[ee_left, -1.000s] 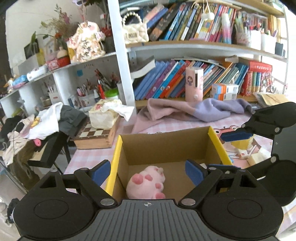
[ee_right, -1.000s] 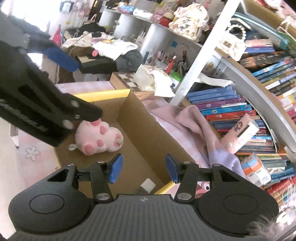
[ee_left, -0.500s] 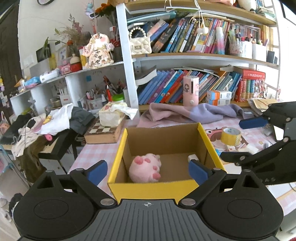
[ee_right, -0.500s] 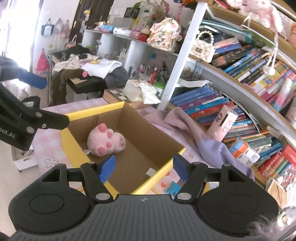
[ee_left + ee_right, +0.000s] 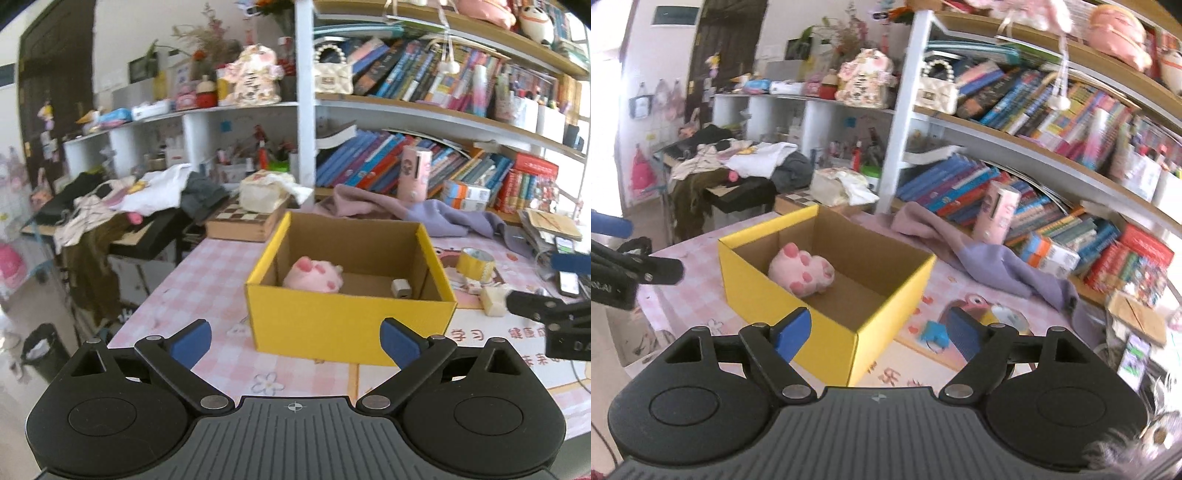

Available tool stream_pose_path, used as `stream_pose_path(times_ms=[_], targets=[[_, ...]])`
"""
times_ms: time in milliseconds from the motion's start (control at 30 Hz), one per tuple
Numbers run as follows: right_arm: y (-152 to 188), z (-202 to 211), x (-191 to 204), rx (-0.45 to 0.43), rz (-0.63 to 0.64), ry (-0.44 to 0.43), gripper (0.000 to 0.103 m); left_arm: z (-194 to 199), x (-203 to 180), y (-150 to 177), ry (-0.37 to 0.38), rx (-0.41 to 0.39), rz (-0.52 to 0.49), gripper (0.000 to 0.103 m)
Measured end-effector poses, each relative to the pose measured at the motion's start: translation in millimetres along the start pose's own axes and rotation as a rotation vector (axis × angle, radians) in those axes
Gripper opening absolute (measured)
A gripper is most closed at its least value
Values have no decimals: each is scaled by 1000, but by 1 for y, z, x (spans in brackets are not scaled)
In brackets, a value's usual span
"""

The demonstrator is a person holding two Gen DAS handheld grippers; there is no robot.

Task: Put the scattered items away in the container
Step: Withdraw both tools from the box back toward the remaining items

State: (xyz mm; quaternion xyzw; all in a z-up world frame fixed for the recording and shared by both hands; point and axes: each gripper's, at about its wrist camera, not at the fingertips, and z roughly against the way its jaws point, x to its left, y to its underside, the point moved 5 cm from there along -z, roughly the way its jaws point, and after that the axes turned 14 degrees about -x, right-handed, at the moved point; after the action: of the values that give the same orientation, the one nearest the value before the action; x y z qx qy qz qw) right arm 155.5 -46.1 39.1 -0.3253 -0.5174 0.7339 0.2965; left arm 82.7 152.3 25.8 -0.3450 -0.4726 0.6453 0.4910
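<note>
Open yellow cardboard box, brown inside, upright on the pink checked tablecloth. Inside, at the left: pink plush paw on its side, darker pink pads showing. Inside, at the right near the front wall: small whitish block. Outside the box, to its right: yellow tape roll, cream block, small blue piece.

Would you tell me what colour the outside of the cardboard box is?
Yellow outside, plain brown inside; the box shows best in the left wrist view.
</note>
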Motion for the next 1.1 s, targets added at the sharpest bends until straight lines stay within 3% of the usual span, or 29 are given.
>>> stream_pose_path(times_ms=[200,367,767,1100], targets=[[26,18,5,10,-50,91,81,11,1,17,-22,22,4,100],[45,27,11,53,-83,114,81,19,-2,35,-11,59,-9,100],[67,42,33,124,0,104,87,21,-40,62,119,132,-94,100],[82,50,14,184,35,165,88,13,-74,76,222,184,-126,100]])
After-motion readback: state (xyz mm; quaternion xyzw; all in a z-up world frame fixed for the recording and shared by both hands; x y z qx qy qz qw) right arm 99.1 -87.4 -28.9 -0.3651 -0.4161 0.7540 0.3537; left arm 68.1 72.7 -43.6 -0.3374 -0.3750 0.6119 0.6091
